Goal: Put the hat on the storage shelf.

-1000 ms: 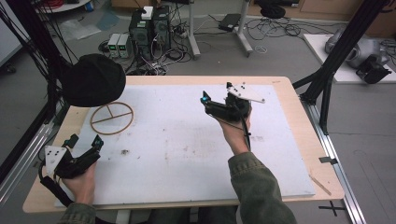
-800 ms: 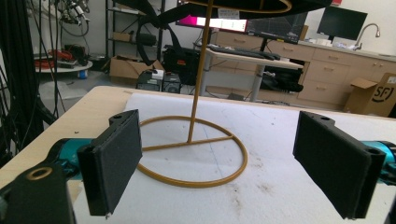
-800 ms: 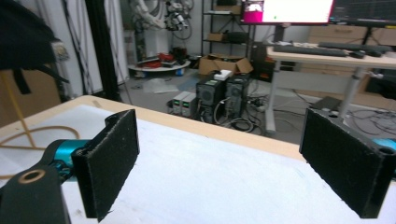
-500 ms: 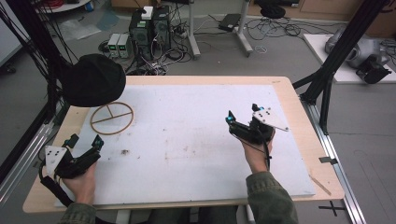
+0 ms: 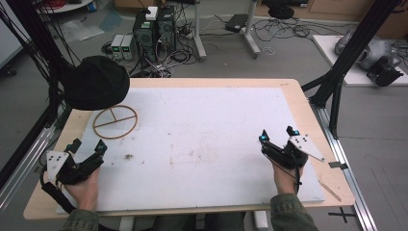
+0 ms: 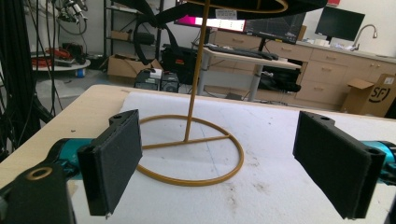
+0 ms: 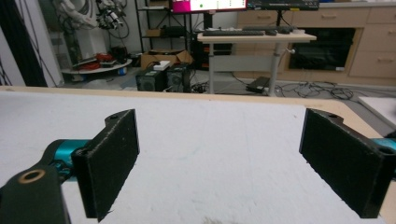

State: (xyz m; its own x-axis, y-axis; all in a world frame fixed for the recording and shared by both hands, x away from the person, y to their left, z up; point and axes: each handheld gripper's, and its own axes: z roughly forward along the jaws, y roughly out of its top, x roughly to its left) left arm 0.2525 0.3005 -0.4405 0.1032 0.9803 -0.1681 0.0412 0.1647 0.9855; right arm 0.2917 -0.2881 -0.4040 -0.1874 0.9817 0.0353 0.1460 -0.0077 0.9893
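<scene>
A black hat (image 5: 96, 89) sits on top of a thin gold wire stand whose ring base (image 5: 115, 122) rests on the white mat at the far left. In the left gripper view the stand's pole and ring (image 6: 191, 151) rise just beyond my open left gripper (image 6: 233, 168). From above, the left gripper (image 5: 87, 147) lies at the near left of the table, a short way in front of the stand, with nothing held. My right gripper (image 5: 278, 134) is at the near right, open and empty, and its own view (image 7: 233, 163) looks over bare mat.
The white mat (image 5: 207, 139) covers most of the wooden table (image 5: 288, 84), with a few small dark specks (image 5: 129, 156) near the left gripper. Black frame posts (image 5: 346, 53) stand off the table's right and left sides. Computers and cables lie on the floor behind.
The right hand has drawn its gripper back from the middle far part of the mat to the near right side. The left gripper, hat and stand have stayed still.
</scene>
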